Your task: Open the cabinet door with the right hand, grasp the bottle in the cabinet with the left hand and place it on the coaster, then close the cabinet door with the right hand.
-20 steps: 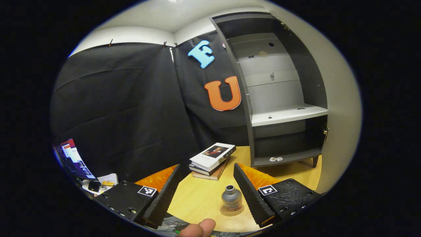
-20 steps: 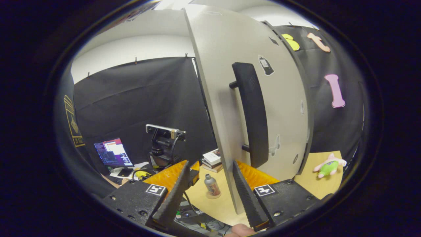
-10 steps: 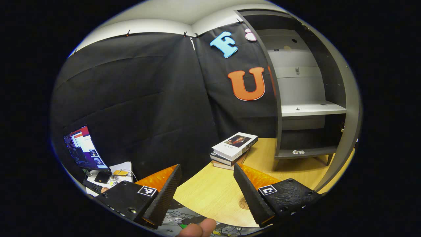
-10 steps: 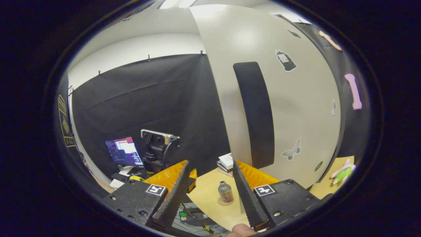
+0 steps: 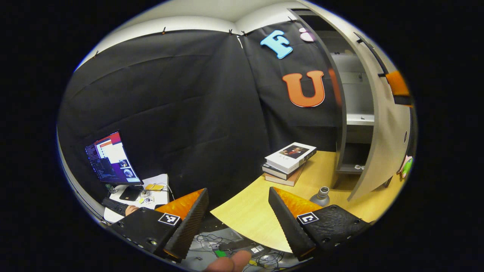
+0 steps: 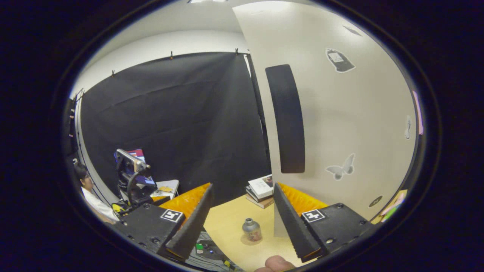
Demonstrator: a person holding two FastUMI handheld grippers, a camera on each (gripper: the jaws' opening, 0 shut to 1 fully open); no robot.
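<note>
Right gripper [image 6: 242, 215] first: its fingers stand wide apart with nothing between them, and the cabinet door [image 6: 340, 124] now spreads across everything ahead and to its right, the long dark handle [image 6: 285, 119] just above its right finger. 1 second ago I saw that door nearly edge-on with the handle standing off it; now I face its front squarely, so it has swung most of the way toward shut. I cannot tell whether the right finger touches the door's lower edge or only sits beside it.

Left gripper [image 5: 238, 219] is also spread wide and empty. Over the same second it has pulled back and turned away: the bottle, which sat between its fingers, now stands beyond its right finger, partly hidden by it. From the left gripper view the door [image 5: 380, 128] leaves a narrow gap through which the cabinet [image 5: 353, 113] shelves show, with the other gripper [image 5: 397, 85] at the handle.

My reading: the bottle is placed and released, and only the last bit of closing remains, a further push until the gap is gone.

The bottle [image 6: 251, 230] stands upright on the table [image 6: 227, 223], ahead of the right gripper between its 2 fingers, well short of the door. It is small, squat and grey with a narrow neck and a coloured label band. The coaster [image 6: 245, 240] shows as a thin disc at its base. A stack of books [image 5: 290, 163] lies farther off.
</note>
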